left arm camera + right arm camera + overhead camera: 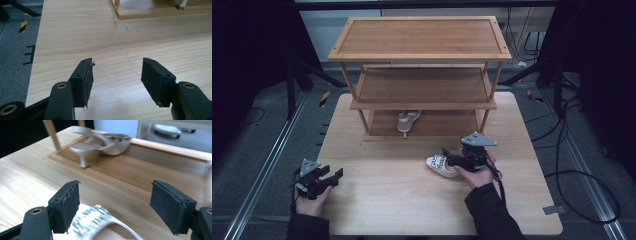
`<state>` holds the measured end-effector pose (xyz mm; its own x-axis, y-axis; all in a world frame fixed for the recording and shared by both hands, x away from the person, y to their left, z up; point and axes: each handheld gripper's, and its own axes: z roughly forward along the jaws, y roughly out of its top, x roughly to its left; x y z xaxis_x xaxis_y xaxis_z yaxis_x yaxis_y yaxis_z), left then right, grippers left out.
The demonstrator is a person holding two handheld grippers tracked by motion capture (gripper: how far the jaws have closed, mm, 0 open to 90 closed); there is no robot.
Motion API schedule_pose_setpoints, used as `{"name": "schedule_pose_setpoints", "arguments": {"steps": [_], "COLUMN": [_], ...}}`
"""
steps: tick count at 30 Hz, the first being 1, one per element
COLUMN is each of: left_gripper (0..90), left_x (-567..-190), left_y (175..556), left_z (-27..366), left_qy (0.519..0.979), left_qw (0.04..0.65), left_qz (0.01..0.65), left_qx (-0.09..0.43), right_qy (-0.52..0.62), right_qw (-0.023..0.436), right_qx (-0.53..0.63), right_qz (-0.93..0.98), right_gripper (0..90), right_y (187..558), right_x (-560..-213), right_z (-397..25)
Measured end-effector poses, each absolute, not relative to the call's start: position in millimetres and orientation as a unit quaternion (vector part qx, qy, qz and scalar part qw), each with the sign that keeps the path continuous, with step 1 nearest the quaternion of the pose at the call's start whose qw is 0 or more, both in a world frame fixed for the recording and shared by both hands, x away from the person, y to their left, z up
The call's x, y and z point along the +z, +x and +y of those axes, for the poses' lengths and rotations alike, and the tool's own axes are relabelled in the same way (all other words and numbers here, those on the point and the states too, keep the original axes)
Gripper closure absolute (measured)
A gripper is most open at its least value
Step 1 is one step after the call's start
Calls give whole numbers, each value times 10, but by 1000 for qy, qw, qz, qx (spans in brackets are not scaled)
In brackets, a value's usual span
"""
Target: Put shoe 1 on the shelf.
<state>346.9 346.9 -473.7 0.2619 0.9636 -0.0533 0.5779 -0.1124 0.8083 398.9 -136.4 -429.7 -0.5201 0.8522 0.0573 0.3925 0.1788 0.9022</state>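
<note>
I'm hovering the right claw [113,206], released, over the white shoe [439,165]; left claw [116,80] idling released above table [402,200].

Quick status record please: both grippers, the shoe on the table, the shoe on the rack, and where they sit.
left gripper: open, empty, over the table's near left
right gripper: open, jaws either side of the white shoe, not closed on it
white shoe: on the table, in front of the rack
heeled shoe: on bottom shelf, heel toward the table front
rack: three wooden shelves, upper two bare
</note>
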Motion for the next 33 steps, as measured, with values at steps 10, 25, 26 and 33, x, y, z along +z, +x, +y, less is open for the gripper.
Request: {"name": "schedule_pose_setpoints", "arguments": {"steps": [10,25,26,33], "left_gripper": [418,419,419,420], "left_x": [-4741,-4740,-4741,-4743], "left_y": [3469,3465,3466,3468], "left_z": [3446,3455,3455,3446], "left_qy": [703,703,702,704], "left_qw": [371,373,374,373], "left_qz": [550,549,550,549], "left_qx": [256,254,254,254], "right_qy": [445,417,415,415], "right_qw": [258,203,201,186], "right_qx": [481,470,468,445], "right_qz": [710,751,754,771], "right_gripper": [195,144,144,148], "right_y": [3799,3589,3576,3524], "right_x": [-4372,-4538,-4553,-4741], "right_z": [-2089,-2365,-2370,-2384]}}
